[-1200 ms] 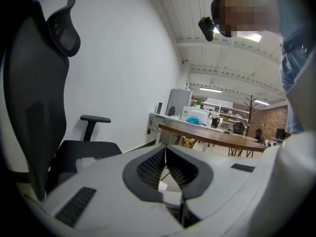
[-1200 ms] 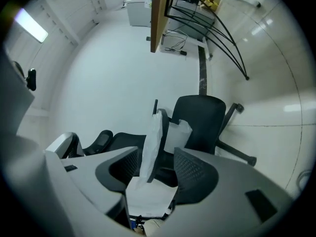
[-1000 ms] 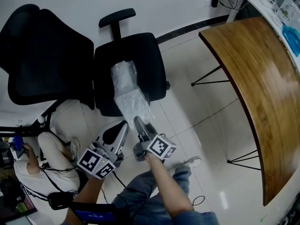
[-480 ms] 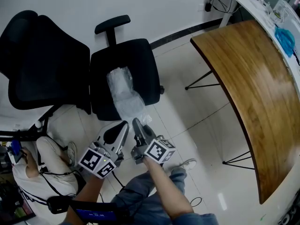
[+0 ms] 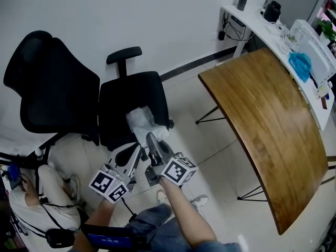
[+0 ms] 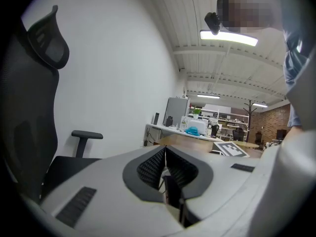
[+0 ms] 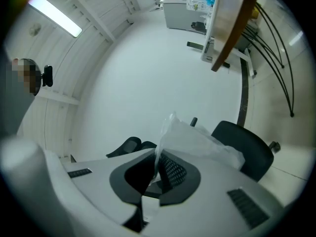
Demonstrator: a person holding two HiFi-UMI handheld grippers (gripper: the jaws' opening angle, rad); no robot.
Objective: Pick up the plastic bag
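Seen from above, one person is holding two grippers over a pale tiled floor. The right gripper (image 5: 150, 137) is clenching its two jaws on the single clear plastic bag (image 5: 140, 121), which is bunching up at the front edge of the seat of one black office chair (image 5: 131, 96) (whether the bag is touching the seat cannot be told). In the right gripper view, the bag (image 7: 197, 139) is rising crumpled from between the closed jaws of the right gripper (image 7: 159, 157). The left gripper (image 5: 139, 151) is hanging just beside it, its two jaws pressing together on nothing. One curved wooden table (image 5: 262, 125) is standing to the right.
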